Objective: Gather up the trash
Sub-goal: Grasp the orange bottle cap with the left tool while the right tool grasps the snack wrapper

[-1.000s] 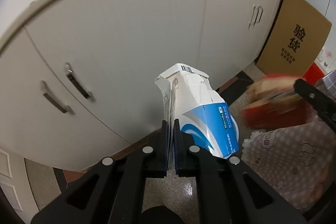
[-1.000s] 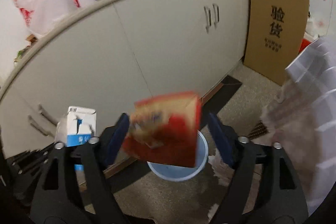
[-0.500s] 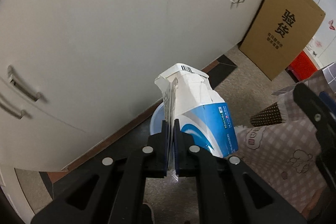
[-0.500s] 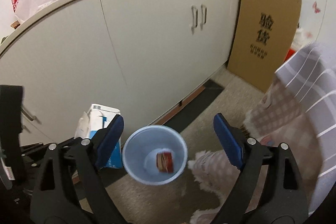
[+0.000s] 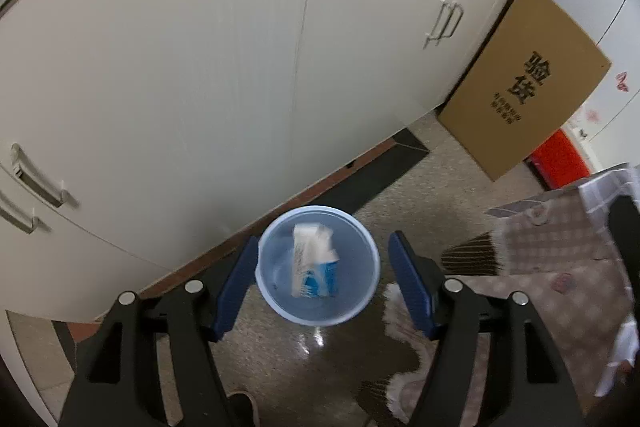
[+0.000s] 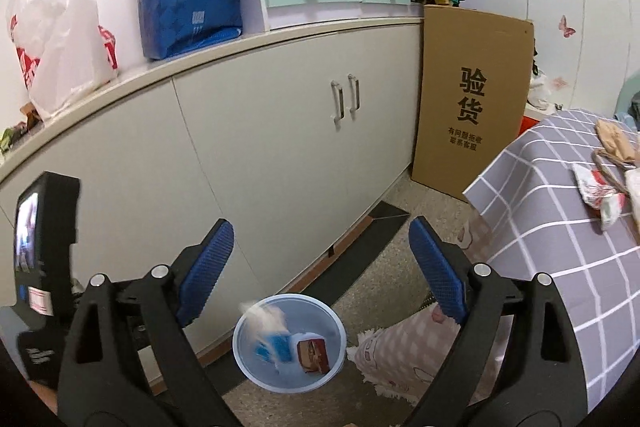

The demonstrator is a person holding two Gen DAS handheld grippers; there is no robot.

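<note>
The left gripper (image 5: 322,283) points down over the pale blue bin (image 5: 362,301) on the floor, its jaws opening with nothing between them. The blue-and-white carton (image 5: 314,267) sits blurred inside the bin, seemingly still tumbling. The right gripper (image 6: 320,267) has its jaws spread wide and empty; below it the bin also holds a small red box (image 6: 313,355). White cabinets (image 6: 280,155) run just behind the bin (a cardboard sheet (image 6: 472,99) leans at their end), and a checked cloth (image 6: 560,227) drapes nearby at right.
</note>
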